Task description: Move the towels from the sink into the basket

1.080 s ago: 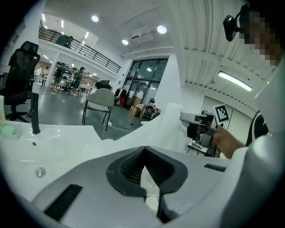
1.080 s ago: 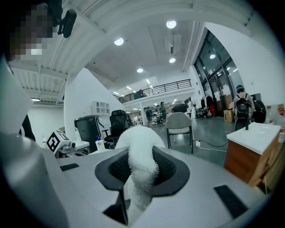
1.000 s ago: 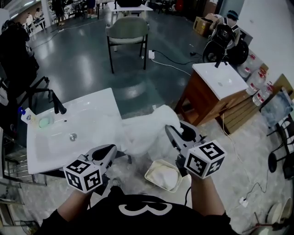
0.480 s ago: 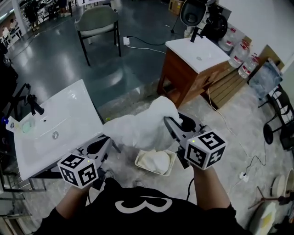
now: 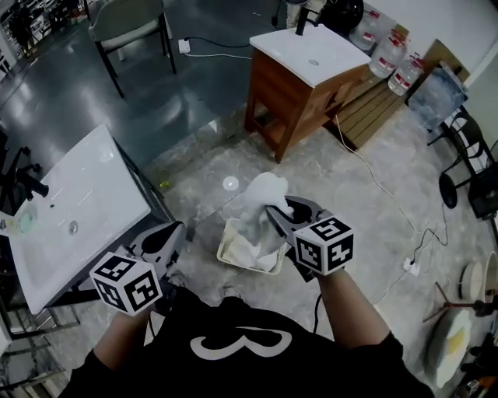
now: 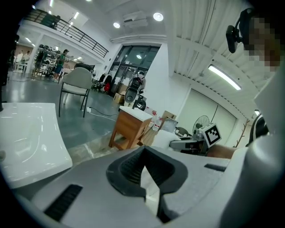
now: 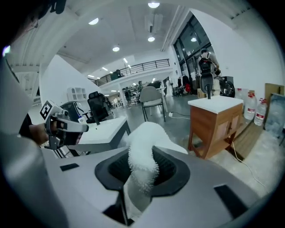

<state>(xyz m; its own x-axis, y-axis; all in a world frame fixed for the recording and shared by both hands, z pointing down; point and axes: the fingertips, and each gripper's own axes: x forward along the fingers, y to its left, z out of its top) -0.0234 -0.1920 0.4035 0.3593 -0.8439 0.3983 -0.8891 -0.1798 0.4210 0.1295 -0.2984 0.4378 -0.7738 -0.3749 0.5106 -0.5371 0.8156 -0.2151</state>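
Note:
My right gripper (image 5: 278, 219) is shut on a white fluffy towel (image 5: 258, 200), which hangs bunched over a cream basket (image 5: 227, 250) on the floor. In the right gripper view the towel (image 7: 141, 151) rises from between the jaws and flops forward. Another pale towel (image 5: 247, 250) lies inside the basket. My left gripper (image 5: 173, 233) is shut and holds nothing; it sits at the left between the white sink (image 5: 78, 194) and the basket. The left gripper view shows the sink's edge (image 6: 31, 138) at left and the right gripper's marker cube (image 6: 210, 133) ahead.
A wooden vanity cabinet with a white top (image 5: 299, 85) stands beyond the basket. A grey chair (image 5: 128, 23) is at the far left, water bottles (image 5: 389, 58) at the back right. A cable (image 5: 373, 179) runs over the floor at the right.
The right gripper has come down and towards me with the towel, from spread out beside the sink to bunched over the basket. The left gripper has moved right, away from the sink.

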